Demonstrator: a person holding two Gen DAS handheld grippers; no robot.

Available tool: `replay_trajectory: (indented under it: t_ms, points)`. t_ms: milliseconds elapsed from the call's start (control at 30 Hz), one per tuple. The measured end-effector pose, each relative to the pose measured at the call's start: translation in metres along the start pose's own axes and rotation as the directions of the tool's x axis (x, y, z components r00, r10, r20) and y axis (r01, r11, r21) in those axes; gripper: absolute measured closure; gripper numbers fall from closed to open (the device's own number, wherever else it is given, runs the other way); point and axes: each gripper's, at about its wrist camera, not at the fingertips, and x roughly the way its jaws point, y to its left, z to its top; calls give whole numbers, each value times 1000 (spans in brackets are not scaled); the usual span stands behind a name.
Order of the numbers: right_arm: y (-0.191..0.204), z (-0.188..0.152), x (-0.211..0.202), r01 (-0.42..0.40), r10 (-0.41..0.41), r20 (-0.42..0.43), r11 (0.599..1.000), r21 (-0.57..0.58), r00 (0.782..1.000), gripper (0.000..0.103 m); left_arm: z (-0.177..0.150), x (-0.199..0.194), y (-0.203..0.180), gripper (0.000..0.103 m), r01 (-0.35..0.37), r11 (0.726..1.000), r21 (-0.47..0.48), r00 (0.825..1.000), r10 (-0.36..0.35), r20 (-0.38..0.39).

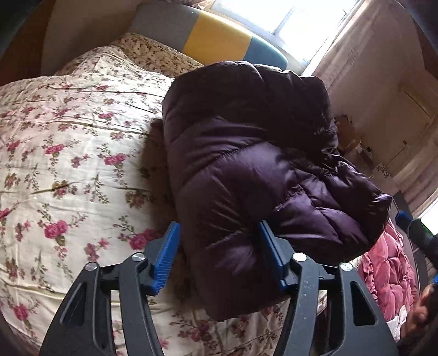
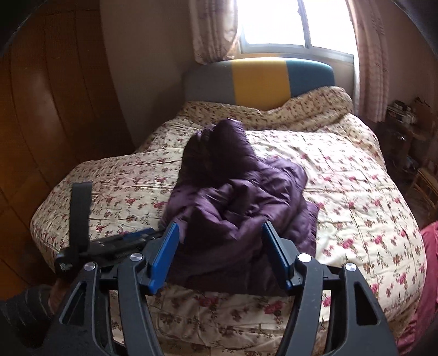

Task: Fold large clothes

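Note:
A dark purple puffer jacket [image 1: 246,153] lies bundled in thick folds on the floral bedspread [image 1: 68,164]. My left gripper [image 1: 220,232] reaches down onto its near corner. That puffy corner fills the gap between the blue fingers [image 1: 167,254], and both pads press on it. In the right wrist view the same jacket [image 2: 232,191] sits at the middle of the bed [image 2: 356,191]. My right gripper [image 2: 220,232] hovers above the jacket's near edge, open, with nothing between its pads. The left tool's black body and strap [image 2: 79,208] show at the left.
A grey, yellow and teal headboard [image 2: 257,79] stands under a bright window [image 2: 295,22]. A wooden wardrobe [image 2: 41,109] lines the left side. Cluttered shelves [image 2: 405,117] stand at the right. Pink quilted fabric [image 1: 388,273] lies at the bed's right edge. A sleeved hand [image 2: 32,304] appears low left.

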Motion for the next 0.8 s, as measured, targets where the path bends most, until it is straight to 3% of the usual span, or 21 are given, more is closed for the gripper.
replay_trajectory:
  t_ms: [167, 233, 333, 700, 800]
  points:
    - [12, -6, 25, 40, -42, -48, 998, -52, 998, 43, -6, 4, -8, 48, -10, 1000, -12, 1000, 10, 4]
    - [8, -12, 37, 65, -70, -83, 995, -70, 994, 66, -9, 5, -11, 52, -11, 1000, -8, 1000, 11, 4]
    - [-6, -24, 58, 100, -109, -151, 993, -64, 983, 81, -12, 7, -15, 52, -13, 1000, -7, 1000, 13, 5]
    - [-57, -72, 101, 186, -181, -277, 983, -10, 944, 86, -24, 19, -41, 52, -23, 999, 22, 1000, 24, -6]
    - [-70, -84, 111, 181, -167, -300, 983, 18, 939, 87, -29, 25, -48, 52, -27, 999, 38, 1000, 28, -8]
